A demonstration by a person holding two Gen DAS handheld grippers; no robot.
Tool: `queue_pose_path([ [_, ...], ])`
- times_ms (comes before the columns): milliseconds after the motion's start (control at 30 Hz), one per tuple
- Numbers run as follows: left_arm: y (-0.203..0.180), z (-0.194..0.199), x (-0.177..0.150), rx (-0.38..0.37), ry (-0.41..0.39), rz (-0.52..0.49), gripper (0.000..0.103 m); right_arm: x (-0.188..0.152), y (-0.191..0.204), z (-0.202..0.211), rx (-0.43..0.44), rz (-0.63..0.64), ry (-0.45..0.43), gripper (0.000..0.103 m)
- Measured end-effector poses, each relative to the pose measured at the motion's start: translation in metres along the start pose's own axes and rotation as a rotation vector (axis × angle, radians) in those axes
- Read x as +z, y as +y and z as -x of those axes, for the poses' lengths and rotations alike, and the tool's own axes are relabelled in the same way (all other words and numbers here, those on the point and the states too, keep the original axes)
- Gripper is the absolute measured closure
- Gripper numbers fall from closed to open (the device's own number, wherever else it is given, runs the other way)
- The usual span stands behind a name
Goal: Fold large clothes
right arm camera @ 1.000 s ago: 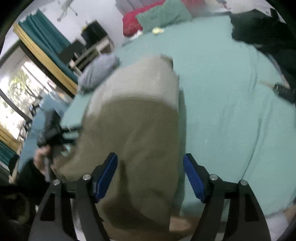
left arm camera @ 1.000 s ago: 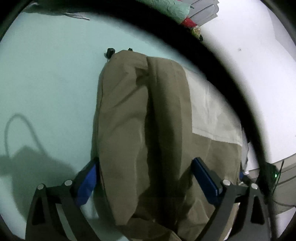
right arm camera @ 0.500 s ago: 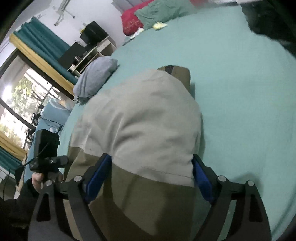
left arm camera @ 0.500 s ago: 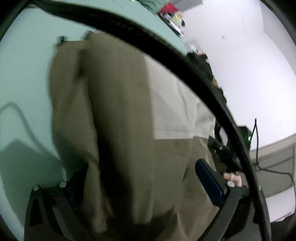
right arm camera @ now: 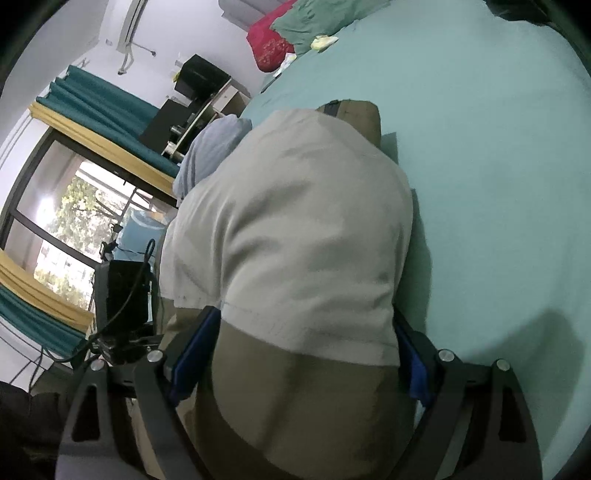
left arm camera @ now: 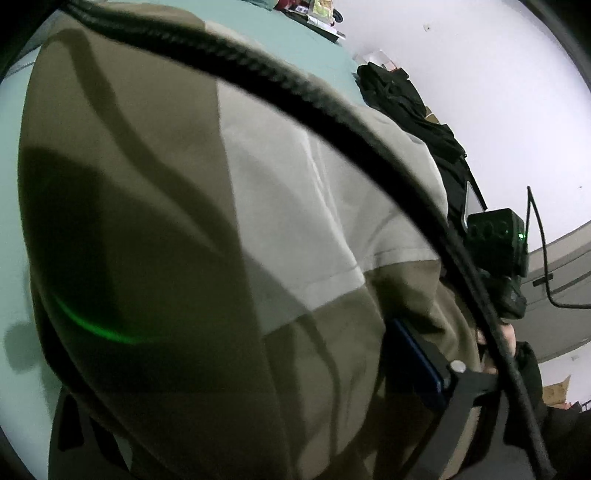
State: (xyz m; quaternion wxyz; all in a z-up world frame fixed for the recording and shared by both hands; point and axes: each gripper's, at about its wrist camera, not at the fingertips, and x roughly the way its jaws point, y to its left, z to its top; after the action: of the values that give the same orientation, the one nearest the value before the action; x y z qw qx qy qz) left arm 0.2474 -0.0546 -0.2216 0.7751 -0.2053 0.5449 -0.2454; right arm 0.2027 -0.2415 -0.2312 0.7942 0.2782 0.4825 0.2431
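Observation:
An olive and beige garment (left arm camera: 192, 236) lies folded on the teal bed and fills most of both views; it also shows in the right wrist view (right arm camera: 303, 243). My left gripper (left arm camera: 236, 369) straddles its near end; the right blue pad (left arm camera: 413, 354) shows, the left finger is covered by cloth. My right gripper (right arm camera: 299, 354) straddles the same near end, its blue pads (right arm camera: 192, 354) wide apart on either side of the cloth. Both grippers are open, with the cloth draped between the fingers.
The teal bed sheet (right arm camera: 498, 147) stretches right and far. Red and green pillows (right arm camera: 288, 33) lie at the far end, a grey-blue garment (right arm camera: 210, 147) at the bed's left edge. Dark clothes (left arm camera: 406, 103) lie beyond the garment. A black cable (left arm camera: 332, 110) crosses the left view.
Both grippers moved forward and lower over the garment, which now fills the views. The garment's far part bunched toward its far end. The jaws stayed wide.

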Motion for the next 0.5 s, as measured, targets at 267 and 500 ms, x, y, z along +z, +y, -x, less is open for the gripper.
queue_pose_path([
  [267, -0.015, 0.010, -0.014, 0.122, -0.100, -0.004, 0.067, -0.001, 0.027, -0.002, -0.097, 0.087, -0.064, 0.050],
  [500, -0.032, 0.027, -0.015, 0.180, -0.142, -0.049, 0.080, -0.002, 0.044, 0.008, -0.118, 0.150, -0.129, 0.066],
])
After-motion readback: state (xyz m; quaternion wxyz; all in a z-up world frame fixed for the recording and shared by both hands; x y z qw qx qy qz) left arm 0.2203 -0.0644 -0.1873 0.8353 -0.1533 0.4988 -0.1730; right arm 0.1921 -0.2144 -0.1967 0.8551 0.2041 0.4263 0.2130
